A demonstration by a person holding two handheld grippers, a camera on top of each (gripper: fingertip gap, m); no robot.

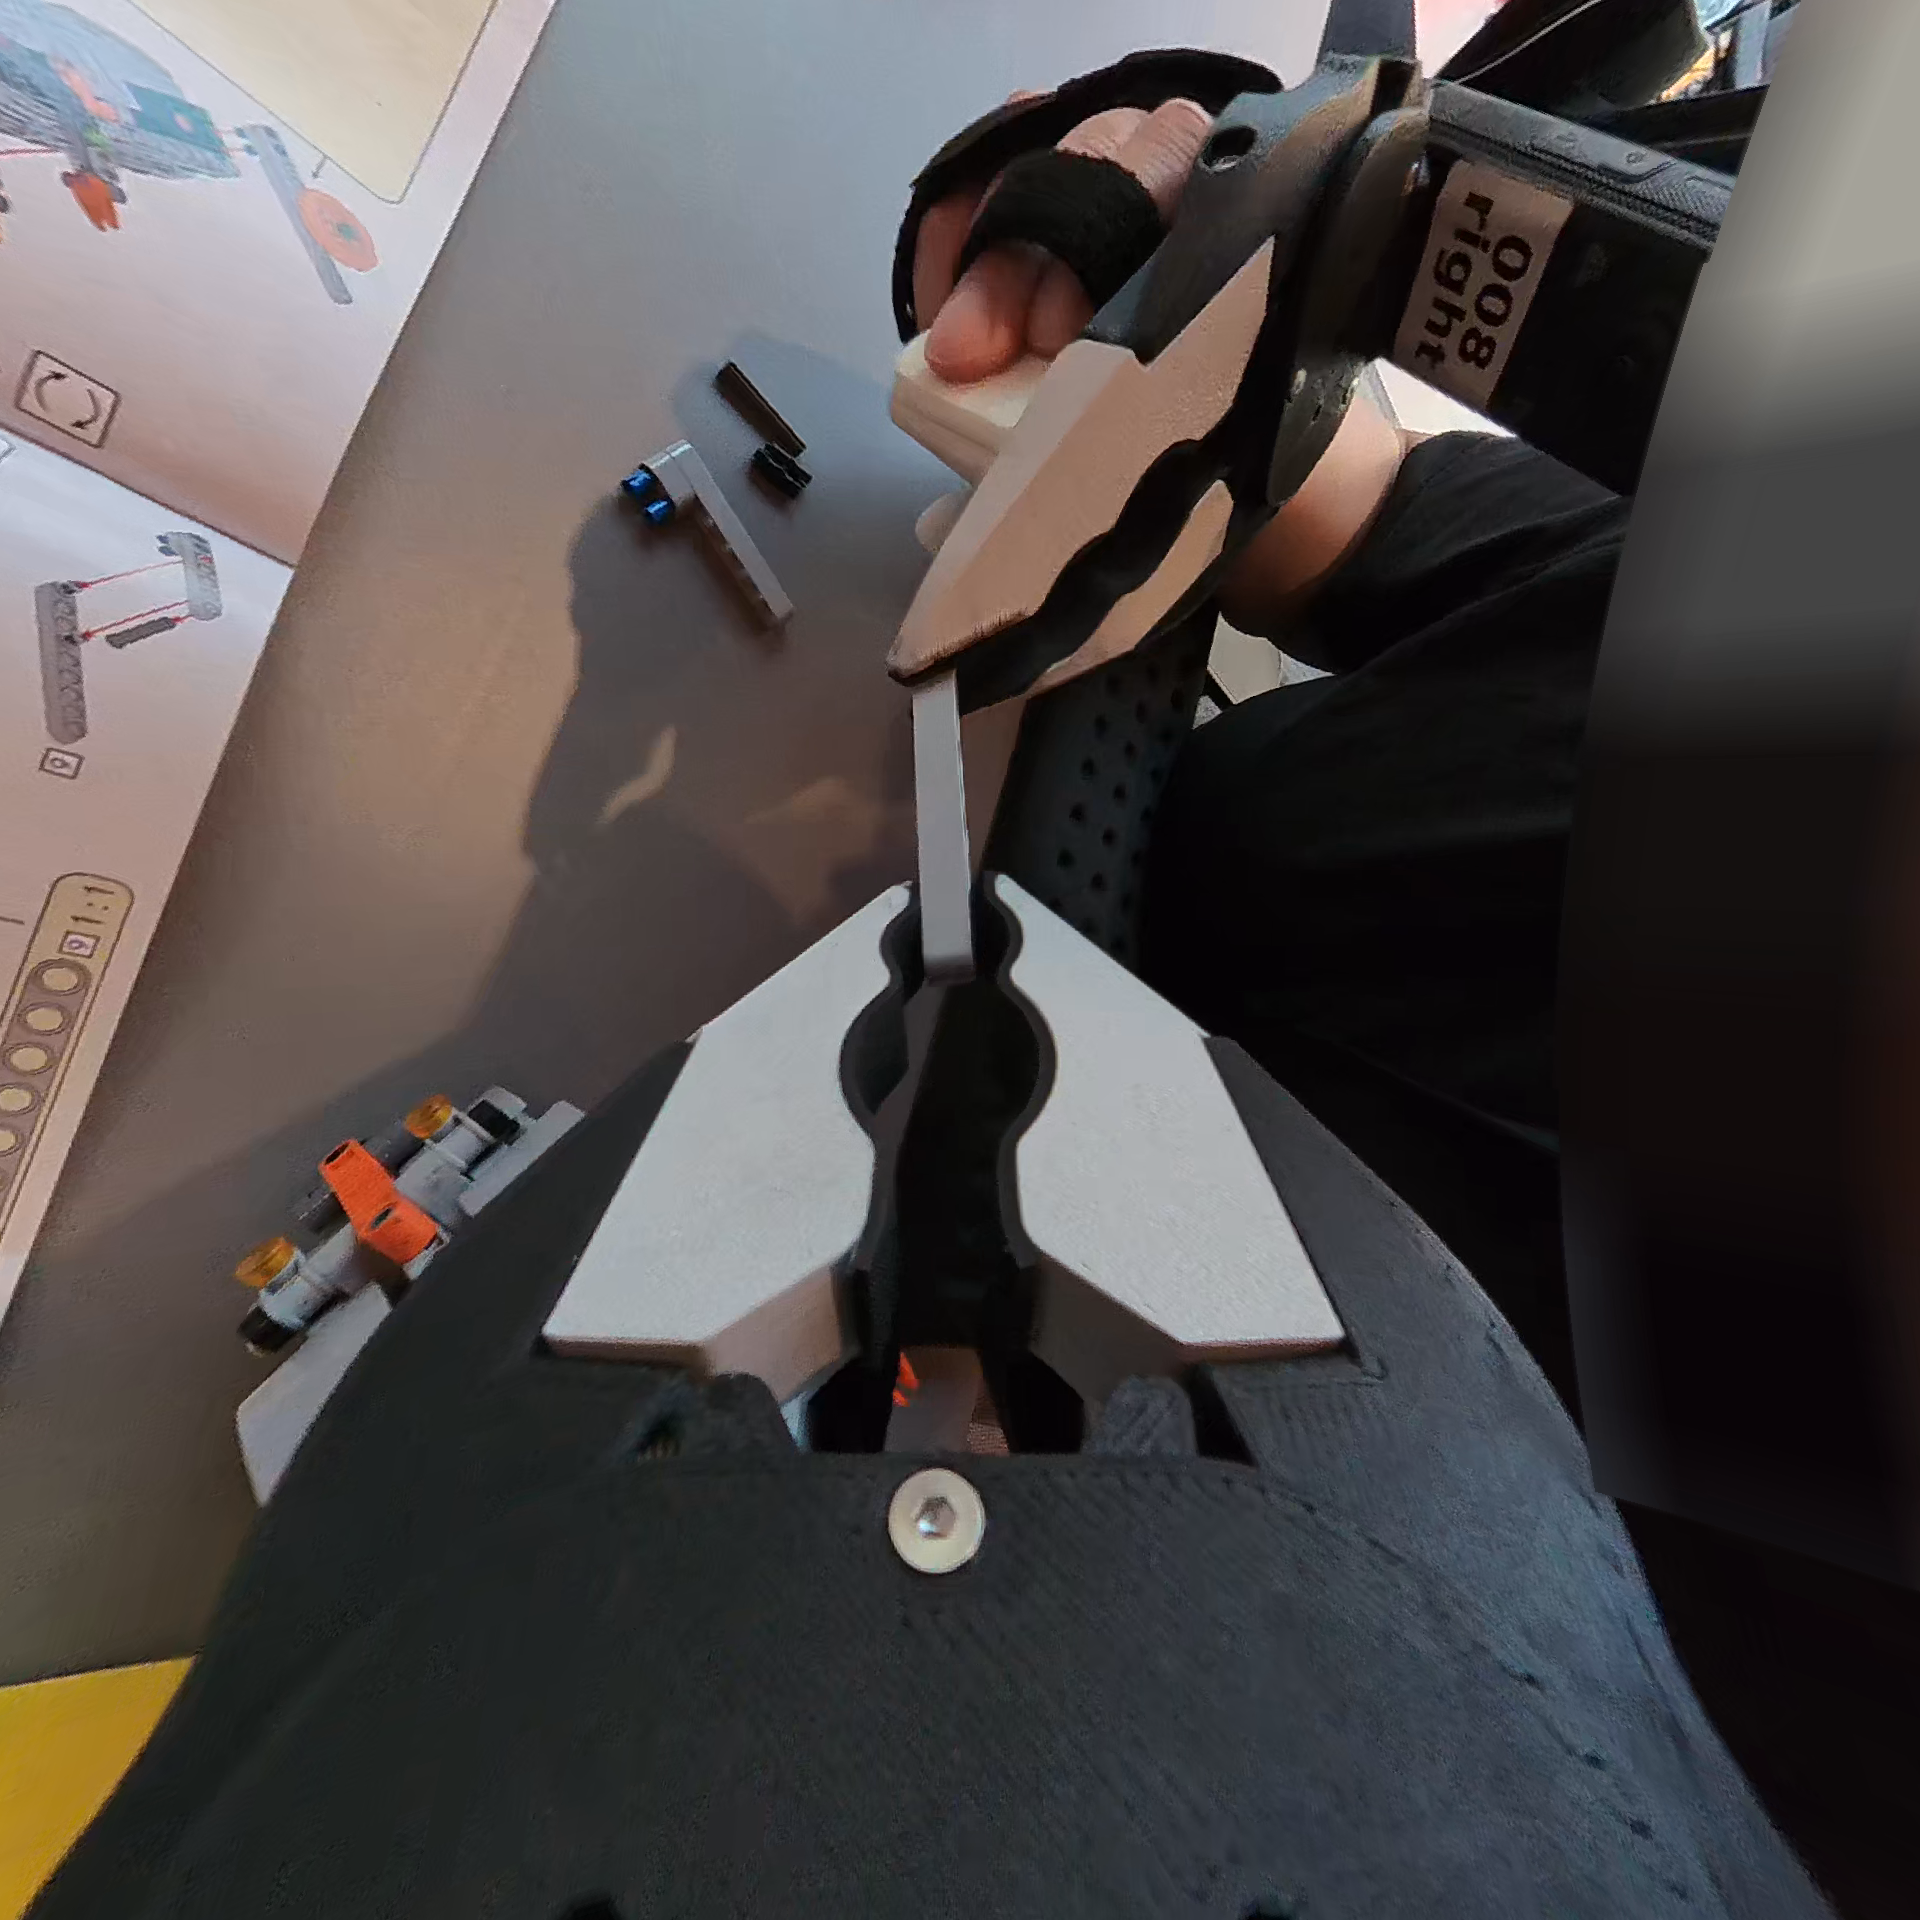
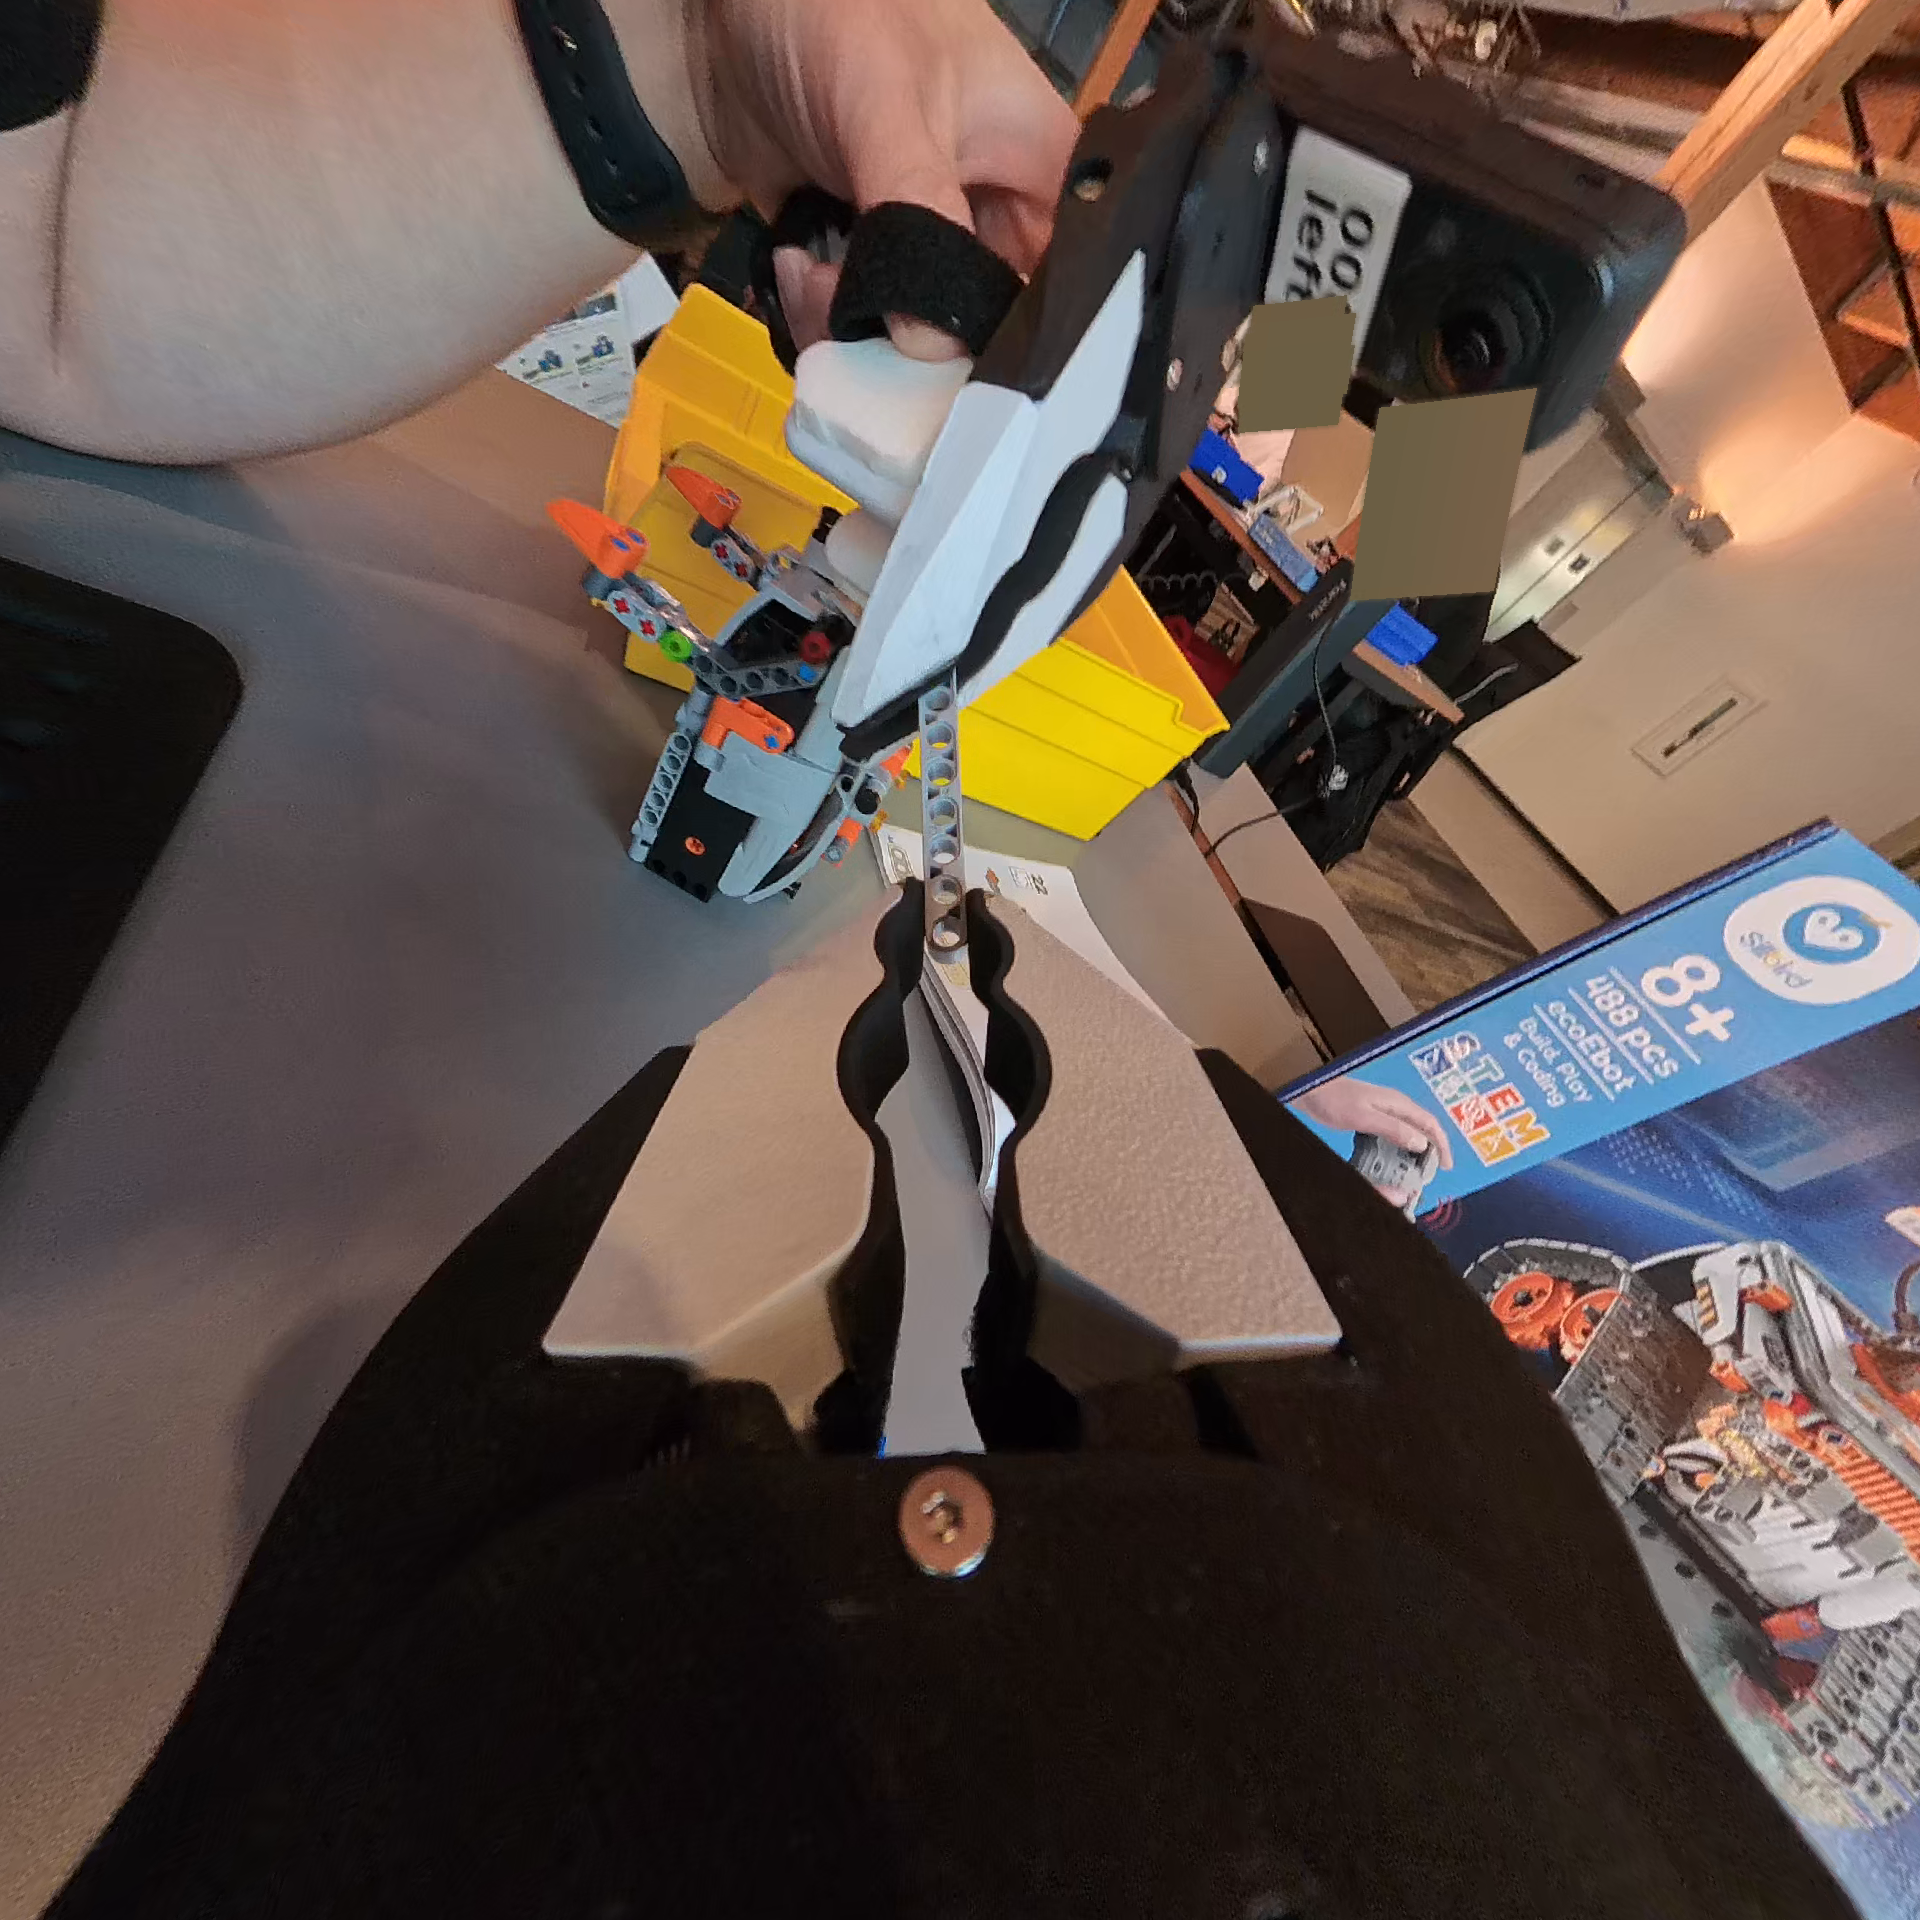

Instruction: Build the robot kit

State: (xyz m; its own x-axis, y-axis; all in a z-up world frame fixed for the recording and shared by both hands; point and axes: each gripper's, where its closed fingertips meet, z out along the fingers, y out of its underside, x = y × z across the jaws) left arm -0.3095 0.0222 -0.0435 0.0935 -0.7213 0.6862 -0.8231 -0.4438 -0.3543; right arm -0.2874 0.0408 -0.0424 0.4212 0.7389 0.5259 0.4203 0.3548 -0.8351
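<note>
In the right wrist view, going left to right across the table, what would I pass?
Black mat → orange and grey brick model → grey holed beam, gripped at both ends by both grippers → yellow bins → blue toy box.

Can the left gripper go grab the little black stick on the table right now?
Probably not yet. The left gripper is shut on one end of the grey beam, and the right gripper pinches the other end. The black stick lies in the open on the table, unblocked.
</note>
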